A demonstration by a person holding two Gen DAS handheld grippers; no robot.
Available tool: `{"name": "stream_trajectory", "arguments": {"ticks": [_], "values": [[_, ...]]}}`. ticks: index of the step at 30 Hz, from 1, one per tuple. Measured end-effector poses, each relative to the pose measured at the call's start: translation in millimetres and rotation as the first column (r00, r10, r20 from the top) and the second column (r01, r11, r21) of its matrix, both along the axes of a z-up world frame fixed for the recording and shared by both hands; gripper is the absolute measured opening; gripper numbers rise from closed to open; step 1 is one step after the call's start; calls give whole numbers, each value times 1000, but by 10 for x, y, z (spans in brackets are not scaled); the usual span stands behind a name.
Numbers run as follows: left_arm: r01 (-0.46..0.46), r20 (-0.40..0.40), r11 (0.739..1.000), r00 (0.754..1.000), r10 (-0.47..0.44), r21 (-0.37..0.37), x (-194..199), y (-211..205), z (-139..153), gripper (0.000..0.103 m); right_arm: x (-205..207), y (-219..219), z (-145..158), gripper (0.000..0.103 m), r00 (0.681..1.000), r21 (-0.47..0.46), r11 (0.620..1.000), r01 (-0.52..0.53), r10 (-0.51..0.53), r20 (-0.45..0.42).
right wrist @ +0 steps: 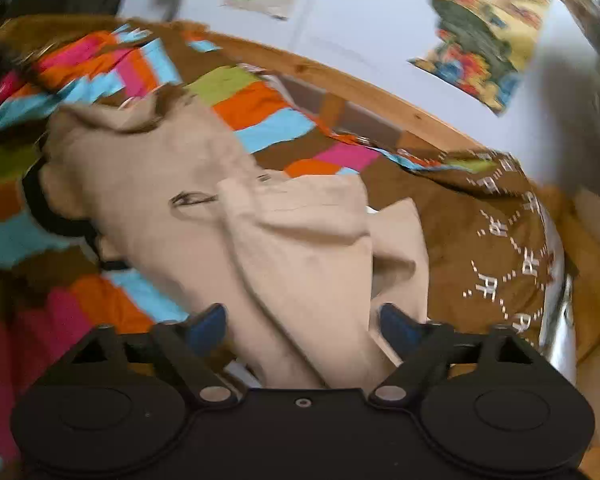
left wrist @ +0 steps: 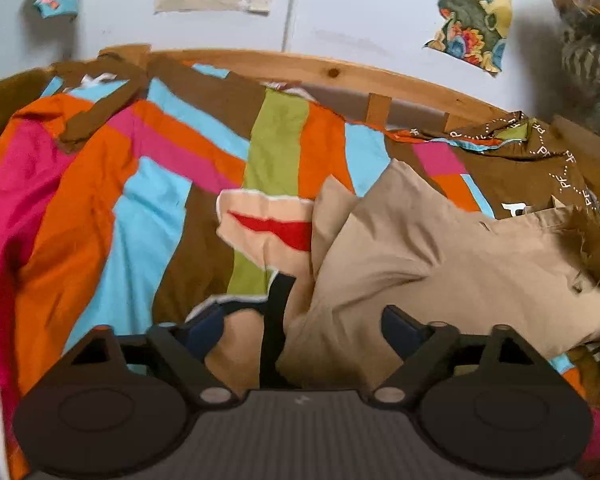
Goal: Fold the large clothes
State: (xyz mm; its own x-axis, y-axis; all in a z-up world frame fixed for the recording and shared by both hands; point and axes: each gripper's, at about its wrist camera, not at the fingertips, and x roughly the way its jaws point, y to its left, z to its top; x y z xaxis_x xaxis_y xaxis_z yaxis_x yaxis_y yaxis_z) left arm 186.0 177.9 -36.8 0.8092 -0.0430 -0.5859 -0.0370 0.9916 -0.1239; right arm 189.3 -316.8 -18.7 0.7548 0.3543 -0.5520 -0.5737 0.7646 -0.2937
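While the beige garment (left wrist: 420,248) lies rumpled on the striped bedspread (left wrist: 148,184), lower right in the left view and centre in the right, folding looks barely begun. Both the left tool (left wrist: 304,330) and right tool (right wrist: 300,324) stand spread, cloth between unpinched. Only the left view shows a red-marked patch (left wrist: 268,224); the right shows the lettered brown fabric (right wrist: 492,248) more fully.

Striped bedspread (left wrist: 100,200) covers the bed (pink, orange, blue, brown, green). Wooden rail (left wrist: 332,70) runs along the far edge against a white wall (left wrist: 360,12). Posters (left wrist: 474,8) stuck on the wall. Brown lettered cloth (right wrist: 496,240) lies at the right.
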Motion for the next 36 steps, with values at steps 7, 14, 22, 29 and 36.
{"name": "stream_trajectory", "arguments": {"ticks": [7, 14, 22, 29, 36], "values": [[-77, 36, 947, 995, 93, -312, 108, 368, -155, 12, 310, -126, 239, 14, 978, 231, 950, 210, -207, -37], [-178, -99, 893, 984, 150, -414, 197, 608, -417, 13, 725, -556, 229, 9, 826, 393, 731, 558, -537, -174], [-166, -96, 905, 986, 140, -391, 27, 627, -309, 44, 775, -802, -92, 30, 758, 412, 638, 651, -576, -307], [-105, -109, 912, 992, 67, -397, 103, 558, -360, 14, 84, -902, -106, 66, 820, 499, 652, 570, -490, -297], [-168, -125, 903, 984, 128, -396, -40, 502, -170, 7, 85, -888, -331, 24, 794, 528, 595, 605, -502, -344]]}}
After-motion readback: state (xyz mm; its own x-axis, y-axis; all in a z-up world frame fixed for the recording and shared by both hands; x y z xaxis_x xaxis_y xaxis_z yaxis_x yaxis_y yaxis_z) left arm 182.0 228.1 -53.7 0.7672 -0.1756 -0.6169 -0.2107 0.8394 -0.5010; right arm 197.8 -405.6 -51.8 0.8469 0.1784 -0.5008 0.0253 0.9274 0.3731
